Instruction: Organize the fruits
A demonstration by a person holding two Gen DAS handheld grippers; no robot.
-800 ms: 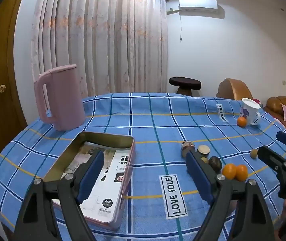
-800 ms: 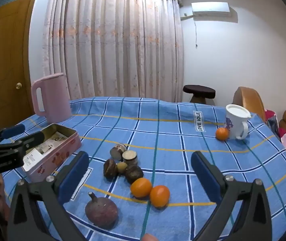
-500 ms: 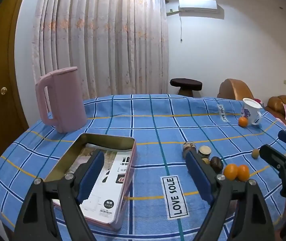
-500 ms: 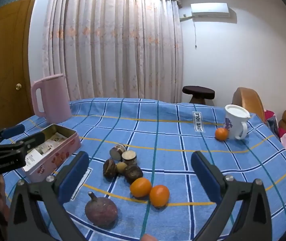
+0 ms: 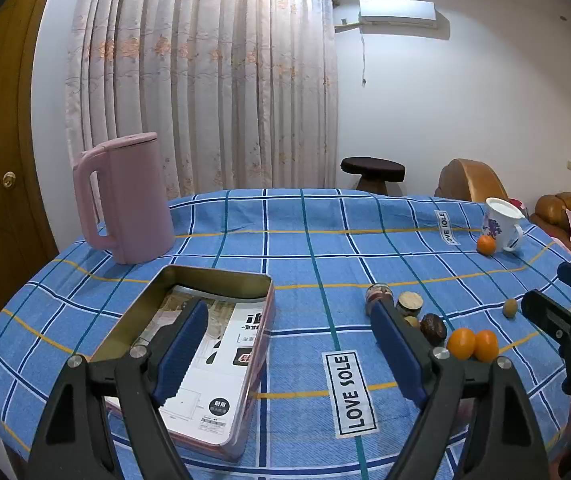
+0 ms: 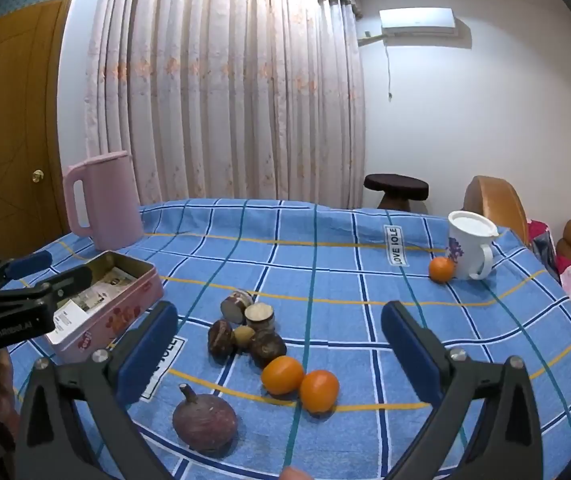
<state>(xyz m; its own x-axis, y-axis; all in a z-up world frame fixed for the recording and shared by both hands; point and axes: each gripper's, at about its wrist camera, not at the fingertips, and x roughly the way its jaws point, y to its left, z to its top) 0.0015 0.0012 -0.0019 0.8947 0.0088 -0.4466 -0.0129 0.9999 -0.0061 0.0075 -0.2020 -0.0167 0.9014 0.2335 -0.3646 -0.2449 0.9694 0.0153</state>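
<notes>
Left to right on the blue plaid surface (image 5: 305,248): the pink kettle (image 5: 125,200), the open pink tin (image 5: 213,284), the clustered dark fruits (image 6: 245,332), two oranges (image 6: 299,382) and the white mug (image 6: 469,246) with a lone orange (image 6: 441,269). Since the earlier frames both views have tilted slightly upward; the fruit has not moved. The left tongs (image 5: 289,352) and right tongs (image 6: 281,354) hover with jaws apart, gripping nothing.

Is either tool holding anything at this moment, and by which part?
Nothing is held. The left tool and the right tool are both open and empty above the table; the fruits lie untouched on the cloth.
</notes>
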